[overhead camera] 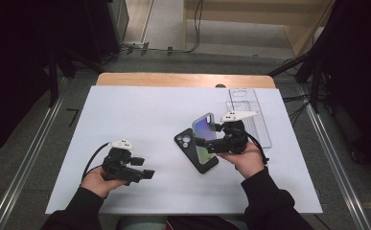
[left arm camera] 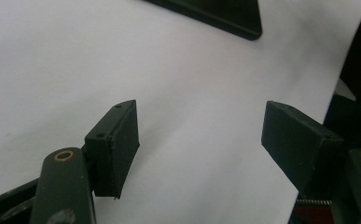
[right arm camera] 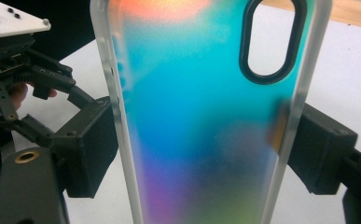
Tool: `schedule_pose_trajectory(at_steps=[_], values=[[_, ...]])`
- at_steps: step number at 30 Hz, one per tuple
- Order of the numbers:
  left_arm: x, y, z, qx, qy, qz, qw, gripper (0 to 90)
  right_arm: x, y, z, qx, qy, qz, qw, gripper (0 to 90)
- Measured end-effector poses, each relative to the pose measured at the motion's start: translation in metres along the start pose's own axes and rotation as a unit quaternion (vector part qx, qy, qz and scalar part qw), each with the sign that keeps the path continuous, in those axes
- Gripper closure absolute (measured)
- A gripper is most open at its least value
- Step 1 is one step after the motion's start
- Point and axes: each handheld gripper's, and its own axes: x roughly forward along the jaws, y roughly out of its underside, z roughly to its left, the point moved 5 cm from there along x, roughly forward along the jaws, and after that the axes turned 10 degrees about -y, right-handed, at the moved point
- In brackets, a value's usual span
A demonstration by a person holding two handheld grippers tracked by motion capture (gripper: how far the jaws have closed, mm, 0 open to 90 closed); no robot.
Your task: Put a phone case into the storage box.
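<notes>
Right gripper [overhead camera: 211, 143] clamps an iridescent phone case [overhead camera: 204, 130] by its long edges, right of frame centre; left gripper [overhead camera: 144, 168] open, empty, lower left.

Case: translucent frosted rim, blue-green-purple sheen, oval camera cutout [right arm camera: 272, 39], held upright above a black phone [overhead camera: 192, 148] lying face down on the white table sheet [overhead camera: 125, 115]. Clear plastic tray [overhead camera: 250, 115] at upper right, contents hard to make out. Case's lower end cut off in the right gripper view.
</notes>
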Motion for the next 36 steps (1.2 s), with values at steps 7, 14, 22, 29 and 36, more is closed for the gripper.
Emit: schedule_pose_trajectory(at_steps=[7,14,22,29,36], values=[[-0.005,0.002,0.002,-0.010,-0.011,-0.010,0.9998,27.8,-0.007,-0.006,-0.005,0.005,0.015,-0.009,0.9998,16.3],[-0.010,0.006,0.005,-0.019,-0.025,-0.015,0.9994,27.8,-0.014,-0.014,-0.010,0.016,0.032,-0.028,0.9990,16.4],[-0.014,0.010,0.006,-0.025,-0.040,-0.021,0.9986,27.8,-0.019,-0.019,-0.018,0.025,0.052,-0.035,0.9977,16.4],[-0.015,0.013,0.006,-0.028,-0.047,-0.021,0.9983,27.8,-0.030,-0.025,-0.029,0.032,0.079,-0.047,0.9952,16.3],[-0.017,0.014,0.007,-0.033,-0.051,-0.024,0.9979,27.8,-0.047,-0.028,-0.042,0.042,0.104,-0.065,0.9915,16.4]])
